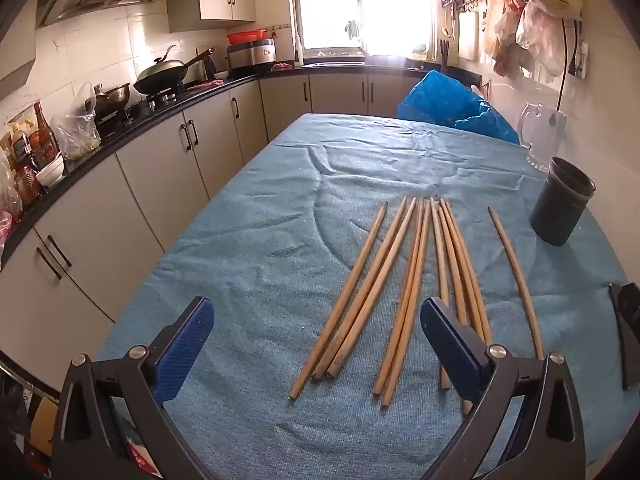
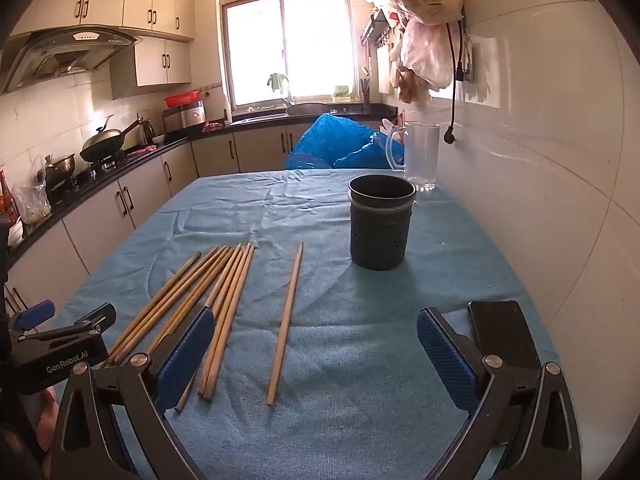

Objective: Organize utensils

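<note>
Chopsticks [image 1: 404,280] [image 2: 224,304] flat on blue cloth [image 1: 260,248] [image 2: 360,340], wooden, fanned in a loose bundle, tips pointing toward 12 o'clock. One stray stick [image 1: 516,280] [image 2: 286,320] apart from bundle, at 3 o'clock of it, roughly parallel. Dark holder [image 1: 562,204] [image 2: 380,224] upright on cloth, at about 2 o'clock from bundle, well apart, mouth open, nothing visible inside. Clear jug [image 1: 540,136] [image 2: 420,156] just behind holder, near white wall. Blue bag [image 1: 452,104] [image 2: 340,144] at far table edge, 12 o'clock. Black phone [image 2: 504,332] lying on cloth beside right gripper's right finger.

Left gripper [image 1: 316,344] fully spread, holding nothing, hovering over near ends of bundle; right finger overlapping several sticks in left wrist view, contact unclear. Right gripper [image 2: 316,352] fully spread too, holding nothing, stray stick's near end in the gap between fingers, not touched. Counter, wok [image 1: 164,72] [image 2: 102,144] and cabinets along 9 o'clock side; window at 12.
</note>
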A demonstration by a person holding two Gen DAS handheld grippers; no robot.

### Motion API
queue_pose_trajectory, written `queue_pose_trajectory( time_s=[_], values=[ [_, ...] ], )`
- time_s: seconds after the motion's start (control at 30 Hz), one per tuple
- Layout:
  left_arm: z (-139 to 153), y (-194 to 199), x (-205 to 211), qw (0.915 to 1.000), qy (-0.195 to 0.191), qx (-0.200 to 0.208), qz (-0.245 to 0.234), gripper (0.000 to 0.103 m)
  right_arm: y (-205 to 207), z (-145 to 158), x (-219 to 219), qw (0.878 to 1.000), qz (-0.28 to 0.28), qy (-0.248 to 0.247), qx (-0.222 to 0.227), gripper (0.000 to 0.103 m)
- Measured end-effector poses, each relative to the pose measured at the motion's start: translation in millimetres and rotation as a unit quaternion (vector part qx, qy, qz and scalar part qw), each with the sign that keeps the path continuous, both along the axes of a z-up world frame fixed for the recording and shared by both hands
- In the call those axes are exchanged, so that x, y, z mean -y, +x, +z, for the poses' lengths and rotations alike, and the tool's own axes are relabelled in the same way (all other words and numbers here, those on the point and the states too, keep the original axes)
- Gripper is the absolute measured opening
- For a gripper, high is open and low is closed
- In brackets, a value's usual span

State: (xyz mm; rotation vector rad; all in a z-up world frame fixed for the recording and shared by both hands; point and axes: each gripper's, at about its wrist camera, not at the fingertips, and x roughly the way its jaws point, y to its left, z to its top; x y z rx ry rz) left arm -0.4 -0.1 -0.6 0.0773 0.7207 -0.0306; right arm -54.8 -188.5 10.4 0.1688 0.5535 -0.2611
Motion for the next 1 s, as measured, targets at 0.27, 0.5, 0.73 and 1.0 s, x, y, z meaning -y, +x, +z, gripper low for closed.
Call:
queue_pose_trajectory(
  time_s=[0.27,0.5,0.73,1.0],
  values=[
    [-1.2,-1.5,-6.9,1.0000,0.005,-0.005,-0.003,0.103,1.0,-2.4,-0.4,1.000,0.005,-0.005,-0.007,0.103],
    [-0.2,0.8,-4.6,1.0000,0.000,-0.003,-0.002,0.103,2.0,-4.5,-0.8,1.000,0.008,-0.002,-0.012,0.103],
    [-0.4,0.2,-2.4,1.0000,0.002,-0.002,-0.002,0.103,2.2,-5.1,-0.3,1.000,0.008,-0.004,-0.012,0.103],
    [-0.7,-1.0,-0.7,1.0000,0.002,-0.002,-0.001,0.103,0.7,-5.6,-0.9,1.000,0.006,-0.005,-0.011,0.103]
  ],
)
